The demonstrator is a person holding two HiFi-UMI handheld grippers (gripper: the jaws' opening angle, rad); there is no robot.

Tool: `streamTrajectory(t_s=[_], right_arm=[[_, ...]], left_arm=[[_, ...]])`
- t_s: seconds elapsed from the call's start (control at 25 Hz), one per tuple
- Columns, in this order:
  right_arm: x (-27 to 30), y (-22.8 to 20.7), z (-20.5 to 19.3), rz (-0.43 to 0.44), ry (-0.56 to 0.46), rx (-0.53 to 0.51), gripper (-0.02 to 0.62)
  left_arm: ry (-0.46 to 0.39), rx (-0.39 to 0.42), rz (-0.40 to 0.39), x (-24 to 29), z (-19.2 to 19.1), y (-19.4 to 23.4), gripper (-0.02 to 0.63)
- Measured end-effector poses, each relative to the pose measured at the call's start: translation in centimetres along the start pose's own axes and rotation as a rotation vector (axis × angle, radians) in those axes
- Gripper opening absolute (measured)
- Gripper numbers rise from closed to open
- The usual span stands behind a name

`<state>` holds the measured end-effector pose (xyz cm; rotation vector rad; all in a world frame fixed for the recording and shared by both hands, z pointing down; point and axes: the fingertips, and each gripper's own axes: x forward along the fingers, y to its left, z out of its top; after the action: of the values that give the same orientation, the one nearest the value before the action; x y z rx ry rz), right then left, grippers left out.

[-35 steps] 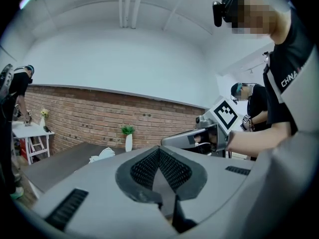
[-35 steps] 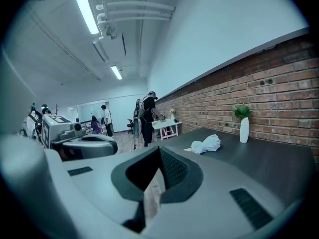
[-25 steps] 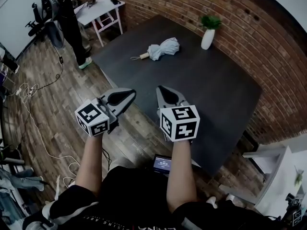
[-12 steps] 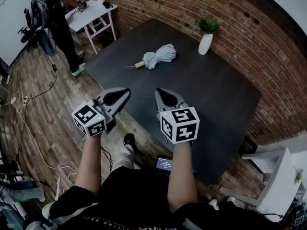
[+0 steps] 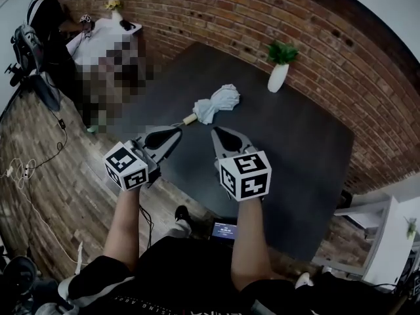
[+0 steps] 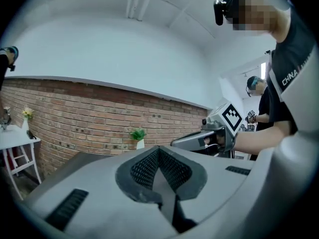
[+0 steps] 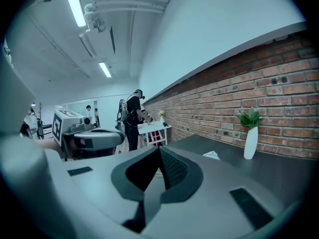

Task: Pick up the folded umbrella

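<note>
The folded umbrella [image 5: 216,104] lies on the table [image 5: 298,153], a plant vase [image 5: 277,77] behind it, rightward. The left gripper [image 5: 174,132] and right gripper [image 5: 217,133] hover before it

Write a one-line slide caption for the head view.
Left gripper and right gripper, shut and empty, hover at the table edge, short of the folded umbrella.

White vase [image 5: 277,77] on dark table [image 5: 298,140]

brick wall [image 5: 216,12], wood-plank floor [image 5: 39,195] — dark table [image 5: 289,143], white side table [image 5: 105,35], plant in white vase [image 5: 279,71]
</note>
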<state>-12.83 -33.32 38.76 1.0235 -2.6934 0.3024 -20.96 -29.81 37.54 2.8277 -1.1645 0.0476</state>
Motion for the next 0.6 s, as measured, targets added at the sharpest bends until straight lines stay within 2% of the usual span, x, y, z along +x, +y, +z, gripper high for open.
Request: streamTrajectory(t_s=[0.36,0.44,0.6], right_arm=[[5.4,-1.3,0.8,-0.125,0.034,0.015,0.009],[5.9,-1.1,0.7,-0.128,0.029,0.02,0.009],[6.7,0.1,0.4,-0.078,0.02,0.014,0.009]], left_arm=[[0.03,-0.02,-0.141,1.2,-1.2,6.6,0.003],[0.028,-0.032,-0.168,1.6,-1.5,7.3,0.003],[-0.023,-0.115,-0.221,2.0,-1.5,8.2,0.003]])
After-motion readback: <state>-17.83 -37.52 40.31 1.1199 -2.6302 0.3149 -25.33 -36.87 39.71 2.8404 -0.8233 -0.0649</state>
